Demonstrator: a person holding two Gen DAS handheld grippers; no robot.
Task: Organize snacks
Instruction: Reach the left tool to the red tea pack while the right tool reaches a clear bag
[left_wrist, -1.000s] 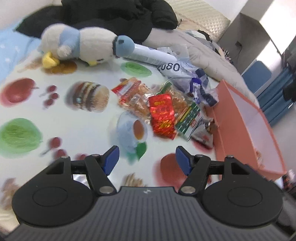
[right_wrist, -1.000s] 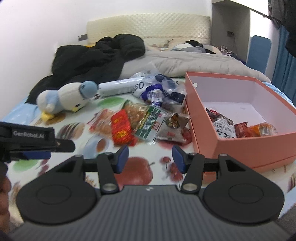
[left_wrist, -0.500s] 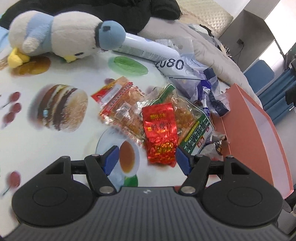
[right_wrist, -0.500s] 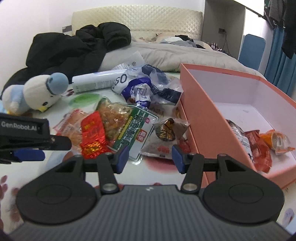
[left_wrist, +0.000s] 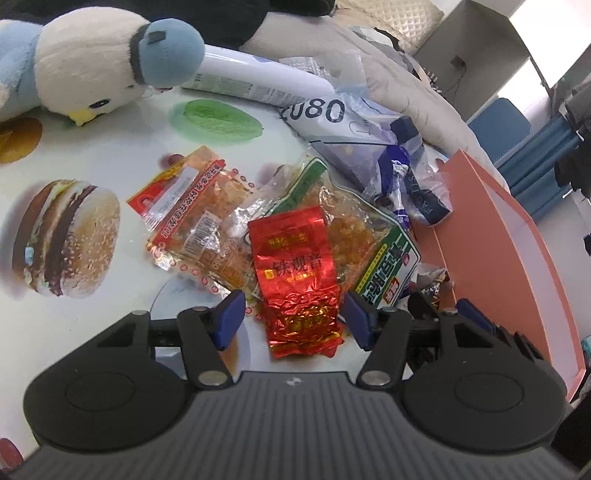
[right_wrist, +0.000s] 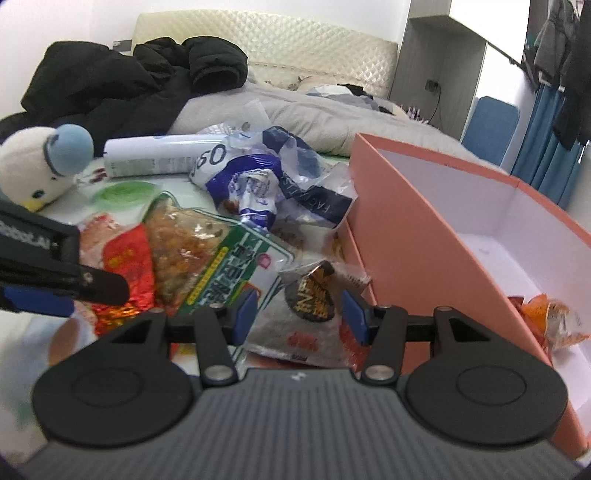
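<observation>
Red foil packet (left_wrist: 297, 275), salmon-pink box (right_wrist: 424, 236), food-print cloth (left_wrist: 110, 136)

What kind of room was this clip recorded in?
Most likely a bedroom. A quilted headboard stands at the back with a grey duvet below it, a plush penguin lies nearby, and the snacks sit on a food-print sheet that seems to be spread over the bed.

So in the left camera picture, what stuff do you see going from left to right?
Plush penguin → burger print → clear orange snack pack → red foil tea packet → green-edged snack bag → orange box.
</observation>
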